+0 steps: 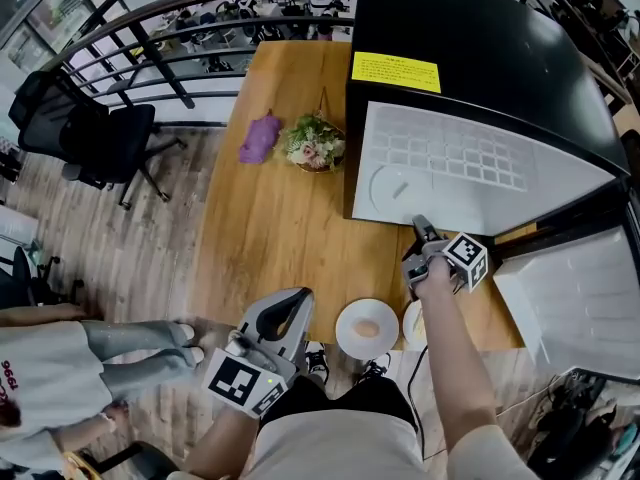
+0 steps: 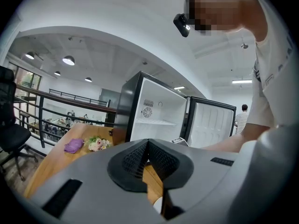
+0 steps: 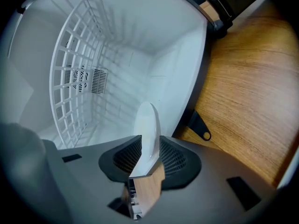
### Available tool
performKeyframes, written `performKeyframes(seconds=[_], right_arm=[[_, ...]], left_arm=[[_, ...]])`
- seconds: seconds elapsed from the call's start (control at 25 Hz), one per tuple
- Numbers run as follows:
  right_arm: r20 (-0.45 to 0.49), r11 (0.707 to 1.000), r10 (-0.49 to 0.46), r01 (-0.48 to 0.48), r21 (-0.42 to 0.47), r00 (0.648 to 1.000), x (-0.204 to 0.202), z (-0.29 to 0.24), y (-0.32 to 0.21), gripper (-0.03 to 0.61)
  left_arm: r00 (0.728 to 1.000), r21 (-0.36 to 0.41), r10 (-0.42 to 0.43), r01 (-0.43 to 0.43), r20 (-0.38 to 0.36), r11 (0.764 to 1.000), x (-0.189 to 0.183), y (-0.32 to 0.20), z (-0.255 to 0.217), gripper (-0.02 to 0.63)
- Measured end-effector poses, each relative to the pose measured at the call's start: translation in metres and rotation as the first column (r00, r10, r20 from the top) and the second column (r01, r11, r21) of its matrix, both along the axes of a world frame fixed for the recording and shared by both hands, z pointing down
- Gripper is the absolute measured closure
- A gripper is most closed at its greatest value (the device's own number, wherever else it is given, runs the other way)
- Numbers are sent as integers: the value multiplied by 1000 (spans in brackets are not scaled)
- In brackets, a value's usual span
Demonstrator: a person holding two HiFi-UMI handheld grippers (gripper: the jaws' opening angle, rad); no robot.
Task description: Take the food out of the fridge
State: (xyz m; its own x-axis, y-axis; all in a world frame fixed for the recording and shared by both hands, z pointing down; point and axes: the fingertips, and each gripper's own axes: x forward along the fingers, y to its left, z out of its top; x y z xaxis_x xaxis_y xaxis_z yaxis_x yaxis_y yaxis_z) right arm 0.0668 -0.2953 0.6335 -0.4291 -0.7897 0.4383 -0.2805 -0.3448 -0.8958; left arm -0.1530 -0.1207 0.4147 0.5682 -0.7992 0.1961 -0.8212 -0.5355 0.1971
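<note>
The black fridge (image 1: 480,48) stands open on the wooden table (image 1: 270,228), and its white inside (image 3: 121,55) holds a wire shelf. My right gripper (image 1: 420,230) reaches into the fridge mouth, rolled onto its side. The rim of a white plate (image 3: 148,125) sits between that gripper's (image 3: 147,148) parted jaws, close to both pads. A white plate with a pale round food (image 1: 367,328) rests near the table's front edge. A second white plate (image 1: 413,323) beside it is half hidden by my right arm. My left gripper (image 1: 285,313) hovers at the front edge, shut and empty (image 2: 148,146).
A purple cloth (image 1: 260,138) and a bunch of flowers (image 1: 315,143) lie at the table's far end beside the fridge. The fridge door (image 1: 570,298) swings out to the right. An office chair (image 1: 90,138) and a seated person (image 1: 40,378) are on the left.
</note>
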Motion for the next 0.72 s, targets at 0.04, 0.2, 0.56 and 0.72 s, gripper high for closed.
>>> performKeyframes(seconds=[0.04,0.2,0.56,0.72], right_arm=[[2,1000,2,-2,-2,1000,0,2,-1,466],[29,1000,22,-21,-10,999,-1,8,-4,466],[46,999,42,-42,-14,998,-3,8,-11,475],[27,998,51,-50,-34,998,0,13,-11,543]], left_arm=[[1000,-2,-2,2,1,1000,-1,0,1,609],[1000,-12,-6,6,2,1000,-4,0,3,609],[1000,-19,2,-2,1,1000,-2,0,6,609],[1000,-22,0,0,5,1000,-3,1,7,609]])
